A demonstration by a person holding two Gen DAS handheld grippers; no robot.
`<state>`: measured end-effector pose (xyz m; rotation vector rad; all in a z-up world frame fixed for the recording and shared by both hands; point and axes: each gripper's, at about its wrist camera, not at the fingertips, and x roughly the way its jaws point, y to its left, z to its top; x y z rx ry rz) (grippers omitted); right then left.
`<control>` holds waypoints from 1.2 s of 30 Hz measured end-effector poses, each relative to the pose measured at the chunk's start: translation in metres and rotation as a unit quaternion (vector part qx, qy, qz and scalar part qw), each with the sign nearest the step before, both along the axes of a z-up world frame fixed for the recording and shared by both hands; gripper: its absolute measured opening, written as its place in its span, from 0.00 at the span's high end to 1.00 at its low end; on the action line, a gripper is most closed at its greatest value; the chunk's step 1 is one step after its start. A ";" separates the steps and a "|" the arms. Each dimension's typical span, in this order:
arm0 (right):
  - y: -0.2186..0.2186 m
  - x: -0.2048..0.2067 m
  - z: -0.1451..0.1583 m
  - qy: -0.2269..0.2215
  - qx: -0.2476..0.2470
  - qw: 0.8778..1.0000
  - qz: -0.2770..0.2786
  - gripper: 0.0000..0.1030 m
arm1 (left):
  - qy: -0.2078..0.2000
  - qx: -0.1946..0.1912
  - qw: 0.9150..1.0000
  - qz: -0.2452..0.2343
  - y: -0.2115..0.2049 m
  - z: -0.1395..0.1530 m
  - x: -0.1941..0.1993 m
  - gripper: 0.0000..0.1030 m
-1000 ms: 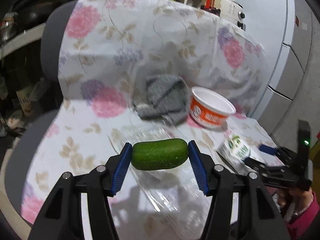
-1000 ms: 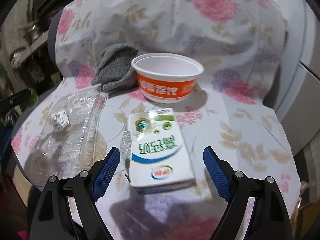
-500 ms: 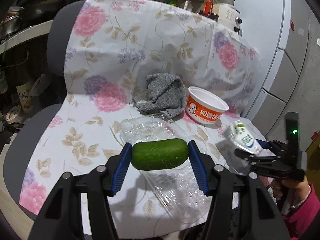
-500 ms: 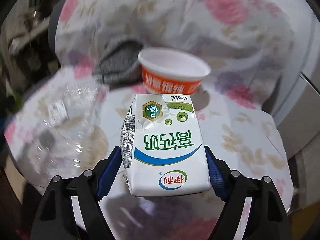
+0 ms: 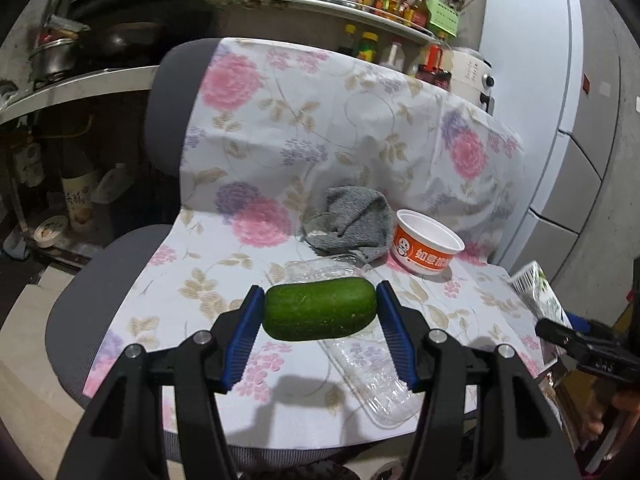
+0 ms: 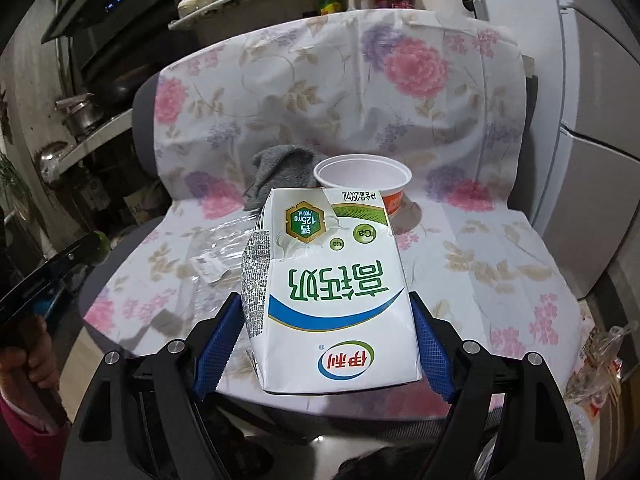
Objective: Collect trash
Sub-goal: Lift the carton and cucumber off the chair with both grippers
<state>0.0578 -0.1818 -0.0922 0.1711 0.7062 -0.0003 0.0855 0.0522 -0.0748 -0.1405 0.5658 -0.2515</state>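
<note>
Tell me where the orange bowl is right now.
The orange bowl sits on the floral cloth, right of the grey towel.

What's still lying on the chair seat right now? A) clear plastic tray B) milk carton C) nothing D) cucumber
A: the clear plastic tray lies flat on the floral cloth, beside the grey rag and orange bowl. The cucumber is clamped in the left gripper and the milk carton in the right gripper, both lifted clear of the seat.
</note>
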 end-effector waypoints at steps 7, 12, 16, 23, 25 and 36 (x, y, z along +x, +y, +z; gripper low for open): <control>-0.007 -0.017 0.010 -0.029 -0.012 0.999 -0.022 0.23 | -0.007 0.001 1.000 -0.001 0.000 0.003 -0.010 0.46; -0.019 -0.020 0.007 -0.038 0.006 0.998 -0.042 0.23 | -0.015 0.005 1.000 -0.009 -0.012 0.009 -0.015 0.46; -0.023 -0.024 -0.002 -0.032 0.020 0.999 -0.039 0.23 | -0.020 0.008 1.000 -0.020 -0.023 0.011 -0.019 0.46; -0.036 -0.017 -0.013 -0.028 0.038 0.998 -0.049 0.22 | -0.013 0.014 1.000 -0.019 -0.035 0.012 -0.012 0.46; -0.037 -0.017 -0.014 -0.029 0.037 0.998 -0.049 0.22 | -0.017 0.016 1.000 -0.016 -0.039 0.014 -0.012 0.46; -0.058 -0.012 -0.028 -0.010 0.042 0.997 -0.058 0.22 | -0.015 0.014 0.999 -0.035 -0.072 0.008 -0.004 0.46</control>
